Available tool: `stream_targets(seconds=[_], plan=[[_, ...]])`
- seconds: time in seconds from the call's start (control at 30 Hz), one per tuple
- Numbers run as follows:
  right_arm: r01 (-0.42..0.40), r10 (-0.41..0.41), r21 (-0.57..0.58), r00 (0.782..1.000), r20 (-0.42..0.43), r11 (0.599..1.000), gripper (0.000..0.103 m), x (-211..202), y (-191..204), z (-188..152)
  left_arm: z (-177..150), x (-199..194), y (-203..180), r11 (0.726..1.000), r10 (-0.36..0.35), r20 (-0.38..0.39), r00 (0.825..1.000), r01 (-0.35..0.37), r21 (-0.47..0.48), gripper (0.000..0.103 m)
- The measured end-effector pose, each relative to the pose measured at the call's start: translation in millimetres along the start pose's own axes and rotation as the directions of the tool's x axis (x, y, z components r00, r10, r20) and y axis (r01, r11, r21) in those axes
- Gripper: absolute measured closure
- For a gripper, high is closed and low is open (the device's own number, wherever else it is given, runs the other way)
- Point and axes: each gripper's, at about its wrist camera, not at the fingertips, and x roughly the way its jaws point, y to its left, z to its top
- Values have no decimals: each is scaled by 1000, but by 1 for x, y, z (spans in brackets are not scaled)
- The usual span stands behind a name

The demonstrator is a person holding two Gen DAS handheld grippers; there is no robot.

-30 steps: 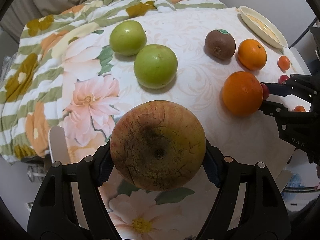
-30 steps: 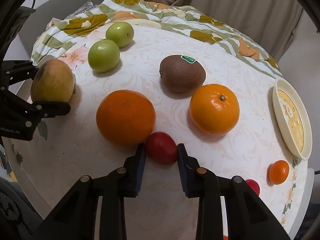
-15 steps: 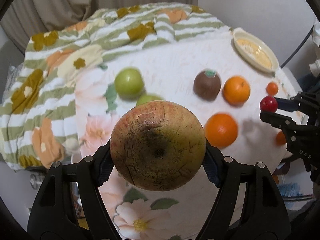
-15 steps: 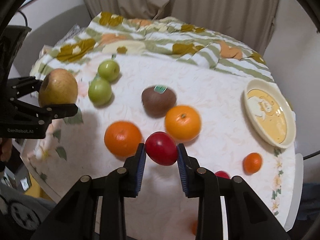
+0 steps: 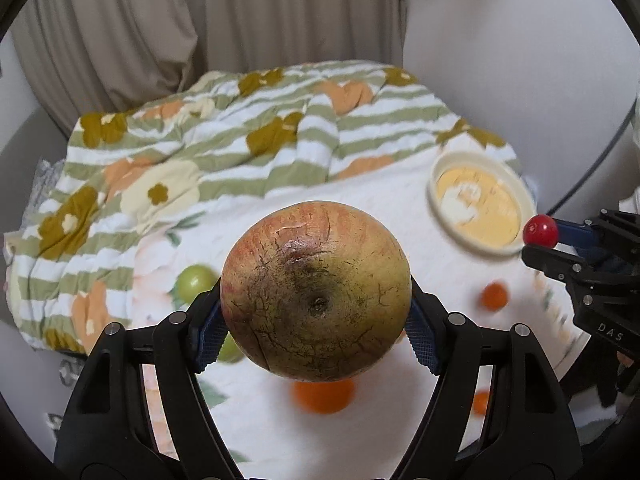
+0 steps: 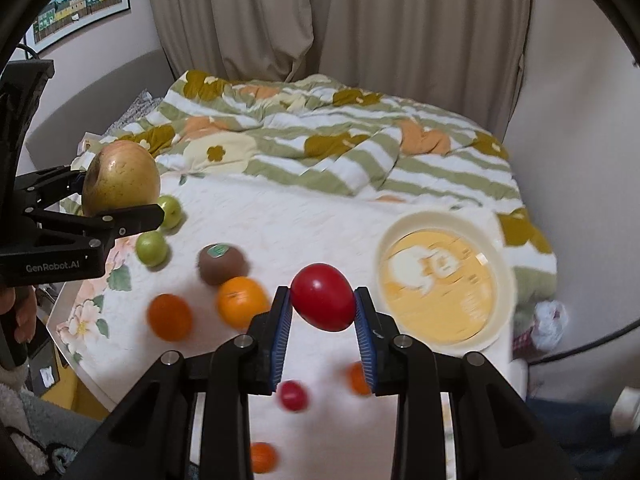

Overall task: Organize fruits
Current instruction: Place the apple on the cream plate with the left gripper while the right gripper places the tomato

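Observation:
My left gripper [image 5: 316, 316] is shut on a large cracked red-yellow apple [image 5: 316, 292], held high above the table; it also shows in the right wrist view [image 6: 120, 184]. My right gripper [image 6: 322, 312] is shut on a small red tomato [image 6: 323, 303], also raised; the tomato shows in the left wrist view [image 5: 540, 231]. On the table lie two green apples [image 6: 151, 248], a brown kiwi [image 6: 222, 264], two oranges [image 6: 242, 301], another small red tomato [image 6: 293, 395] and small tangerines [image 6: 358, 378].
A cream plate with a yellow centre [image 6: 444, 280] sits at the table's right side. A striped flowered blanket [image 6: 320, 148] covers the far part. Curtains [image 6: 340, 20] hang behind. The table's near edge [image 6: 80, 376] runs at lower left.
Both grippers have risen well above the table with their fruit still held. The fruits on the table now look smaller and farther away.

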Motion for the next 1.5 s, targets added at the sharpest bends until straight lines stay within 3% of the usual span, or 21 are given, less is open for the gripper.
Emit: stream_targets(seconds=[0.3,0.6,0.77,1.0,1.27,1.4,1.43,1.5], plan=[[-17,17,-19,1000,15,1000,74,-8,-95,15,45,13,-97,1000,-1,40,999,2,-17,21],[0,0,38,1000,-1,999,74,12,-162,19,75,73,-159,997,-69,-21,997,69,36,21],[22,-19,101,999,-27,995,74,31,-186,19,88,119,-176,987,-145,-79,986,150,62,21],[43,-34,180,998,-52,983,74,52,-210,18,105,175,-193,970,-200,-138,970,216,112,21],[62,-44,247,996,-80,967,74,68,-223,12,104,219,-205,954,-221,-207,953,255,156,21],[72,-50,277,995,-85,958,74,67,-228,8,104,223,-208,951,-213,-211,954,252,178,20],[74,-52,281,995,-86,957,74,67,-229,7,104,223,-209,950,-214,-204,955,252,184,19],[80,-57,288,995,-87,954,74,64,-230,6,108,216,-209,949,-212,-172,962,244,197,0]])
